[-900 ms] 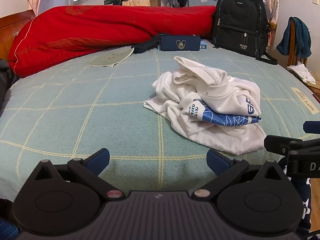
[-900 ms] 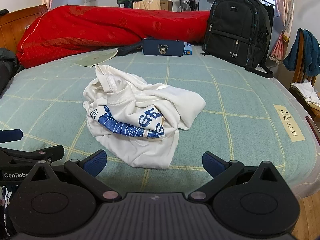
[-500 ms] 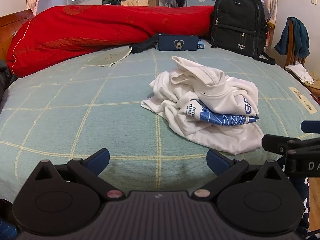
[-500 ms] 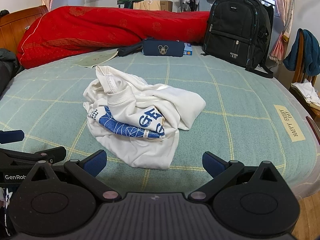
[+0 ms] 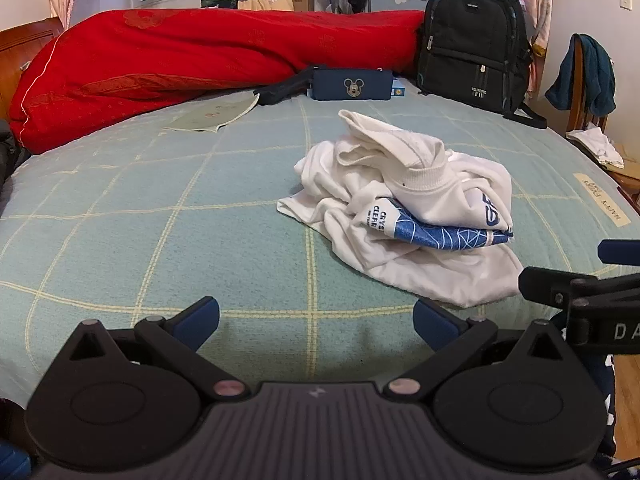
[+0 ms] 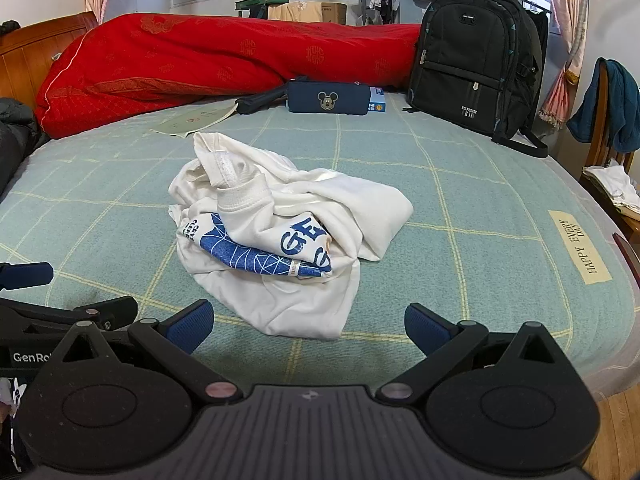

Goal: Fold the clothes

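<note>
Green checked bed (image 5: 160,208) bears crumpled white shirt (image 5: 404,208); each hand-held gripper gapes empty.

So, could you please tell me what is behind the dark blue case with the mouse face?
Behind the case lies the red quilt, with a small blue box partly hidden behind its end. The rest of the box is covered.
</note>
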The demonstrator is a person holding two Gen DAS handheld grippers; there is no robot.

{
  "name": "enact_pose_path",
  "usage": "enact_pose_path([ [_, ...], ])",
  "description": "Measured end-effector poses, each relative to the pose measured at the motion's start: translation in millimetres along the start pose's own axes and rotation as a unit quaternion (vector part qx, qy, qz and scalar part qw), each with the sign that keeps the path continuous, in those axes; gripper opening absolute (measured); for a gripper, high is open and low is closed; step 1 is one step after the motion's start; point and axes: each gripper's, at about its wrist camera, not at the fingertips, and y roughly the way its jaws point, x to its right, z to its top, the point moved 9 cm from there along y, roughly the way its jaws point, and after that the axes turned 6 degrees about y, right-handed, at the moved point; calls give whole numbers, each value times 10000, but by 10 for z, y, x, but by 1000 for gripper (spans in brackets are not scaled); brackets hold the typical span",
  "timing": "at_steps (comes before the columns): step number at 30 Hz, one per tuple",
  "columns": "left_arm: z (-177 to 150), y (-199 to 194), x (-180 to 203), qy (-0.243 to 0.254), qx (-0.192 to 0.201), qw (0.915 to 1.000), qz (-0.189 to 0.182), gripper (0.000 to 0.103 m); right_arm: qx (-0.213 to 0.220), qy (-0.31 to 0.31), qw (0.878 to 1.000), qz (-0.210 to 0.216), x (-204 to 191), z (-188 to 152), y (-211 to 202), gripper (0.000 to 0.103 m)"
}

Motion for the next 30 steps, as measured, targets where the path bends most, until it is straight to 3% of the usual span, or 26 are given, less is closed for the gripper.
enact_pose_path([
  [30, 52, 171, 48, 107, 24, 9996, -243, 102, -145, -64, 9996, 241, -12, 56, 207, 103],
])
